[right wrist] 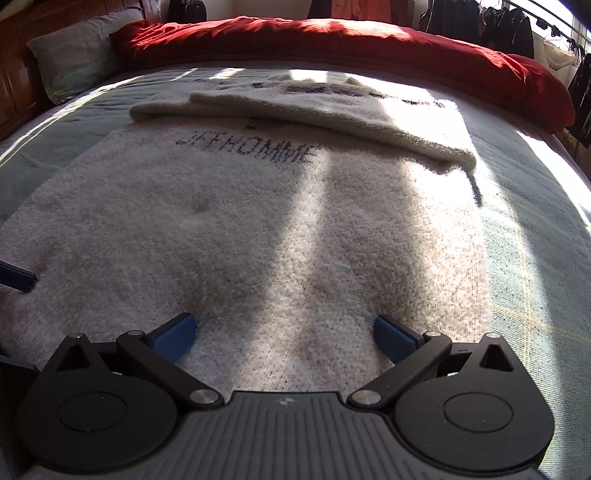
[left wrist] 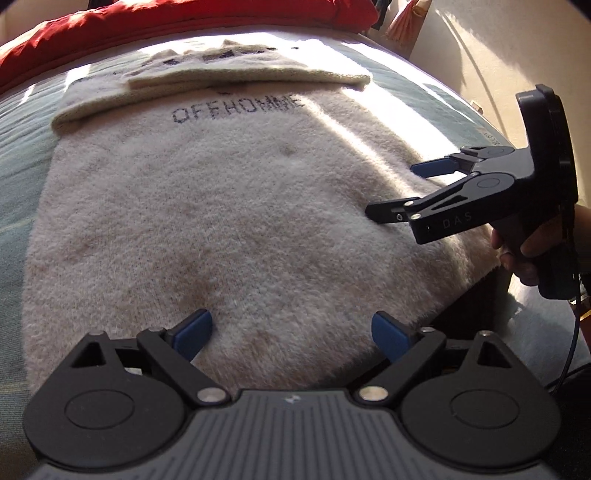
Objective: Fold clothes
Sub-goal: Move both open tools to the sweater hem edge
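Observation:
A fuzzy cream sweater point(left wrist: 207, 206) with dark lettering lies flat on the bed, both sleeves point(left wrist: 229, 75) folded across its upper part. My left gripper point(left wrist: 291, 332) hovers open just above the sweater's near hem, nothing between its blue pads. In the left wrist view my right gripper point(left wrist: 397, 192) is open over the sweater's right edge, held by a hand point(left wrist: 524, 254). In its own view the right gripper point(right wrist: 284, 332) is open above the sweater point(right wrist: 240, 229), sleeves point(right wrist: 314, 110) crossed at the far end. A fingertip point(right wrist: 16, 278) of the left gripper shows at the left edge.
The bed has a pale green quilt point(right wrist: 535, 240). A red duvet point(right wrist: 332, 40) is bunched along the far side, with a grey pillow point(right wrist: 70, 62) at the far left. Dark clothes point(right wrist: 517, 26) hang at the far right. The bed's near right edge point(left wrist: 491, 280) drops away.

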